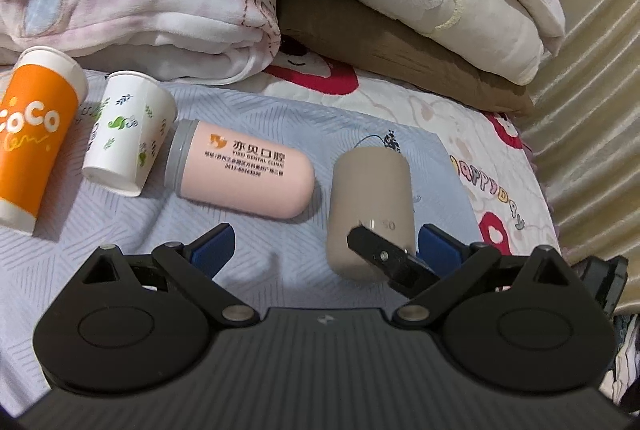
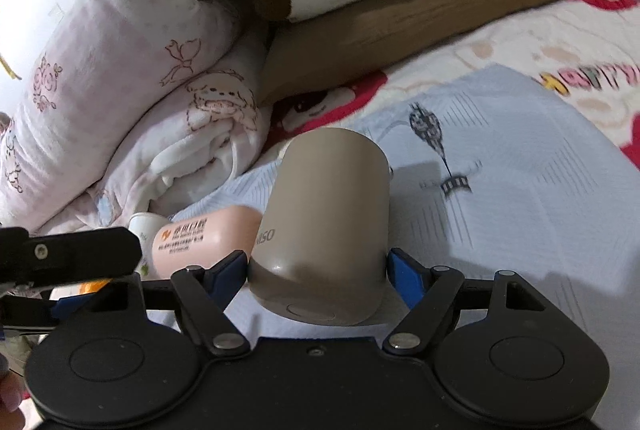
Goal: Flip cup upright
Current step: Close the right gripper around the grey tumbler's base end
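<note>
A beige cup [image 2: 328,230] lies between the blue pads of my right gripper [image 2: 318,266], which is shut on its base end; its far end points away over the blue mat. In the left wrist view the same beige cup [image 1: 370,206] lies to the right of centre with one black finger of the right gripper across its near end. My left gripper [image 1: 324,242] is open and empty, hovering just in front of the row of cups. A pink capsule cup [image 1: 244,172], a white leaf-print paper cup [image 1: 128,134] and an orange paper cup [image 1: 34,134] lie on their sides.
The cups lie on a pale blue mat [image 1: 248,118] over a patterned bedsheet [image 1: 492,158]. Folded pink blankets [image 1: 132,2] and stacked pillows [image 1: 420,26] stand close behind. A curtain [image 1: 592,110] hangs at the bed's right edge.
</note>
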`<state>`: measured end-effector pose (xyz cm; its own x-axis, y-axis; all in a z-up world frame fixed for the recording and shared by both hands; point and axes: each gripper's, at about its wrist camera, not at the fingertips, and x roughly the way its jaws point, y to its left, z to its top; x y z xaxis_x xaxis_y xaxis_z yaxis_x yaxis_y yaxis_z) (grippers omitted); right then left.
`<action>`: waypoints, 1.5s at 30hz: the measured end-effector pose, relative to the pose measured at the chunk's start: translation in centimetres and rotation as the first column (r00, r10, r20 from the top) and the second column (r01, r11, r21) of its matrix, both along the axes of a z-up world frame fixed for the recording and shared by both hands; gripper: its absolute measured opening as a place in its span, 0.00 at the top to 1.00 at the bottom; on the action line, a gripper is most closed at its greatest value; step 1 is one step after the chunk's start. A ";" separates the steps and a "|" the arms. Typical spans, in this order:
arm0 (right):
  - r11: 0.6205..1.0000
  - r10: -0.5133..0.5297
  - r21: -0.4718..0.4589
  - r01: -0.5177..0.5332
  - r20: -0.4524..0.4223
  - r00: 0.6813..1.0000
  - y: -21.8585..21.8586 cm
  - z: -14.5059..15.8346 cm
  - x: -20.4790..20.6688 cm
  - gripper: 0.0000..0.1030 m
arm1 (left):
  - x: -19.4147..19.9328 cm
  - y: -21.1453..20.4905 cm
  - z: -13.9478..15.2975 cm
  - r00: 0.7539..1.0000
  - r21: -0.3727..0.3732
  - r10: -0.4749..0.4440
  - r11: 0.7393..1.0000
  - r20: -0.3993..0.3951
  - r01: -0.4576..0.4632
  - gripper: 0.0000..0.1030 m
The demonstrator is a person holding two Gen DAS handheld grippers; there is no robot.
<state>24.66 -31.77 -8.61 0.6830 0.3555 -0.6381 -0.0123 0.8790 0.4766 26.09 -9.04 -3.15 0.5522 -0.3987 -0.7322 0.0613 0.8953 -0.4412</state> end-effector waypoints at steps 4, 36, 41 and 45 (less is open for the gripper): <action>1.000 0.000 -0.022 -0.001 -0.027 1.000 0.2 0.5 -2.1 0.22 | -1.9 0.2 0.4 1.000 -0.004 -0.014 1.000 0.004 0.014 0.03; 0.981 0.135 0.165 -0.102 -0.197 0.971 6.9 0.9 -10.2 0.22 | -8.7 8.3 1.5 0.997 0.029 -0.047 0.998 -0.055 0.049 0.03; 0.981 0.159 0.148 -0.129 -0.216 0.963 7.4 0.4 -10.0 0.22 | -8.4 8.9 -0.1 0.995 0.014 -0.046 0.999 -0.091 0.047 0.03; 0.979 0.169 0.147 -0.139 -0.217 0.961 7.3 0.3 -9.9 0.21 | -8.0 9.0 -1.0 0.993 -0.006 -0.060 0.998 -0.105 0.060 0.03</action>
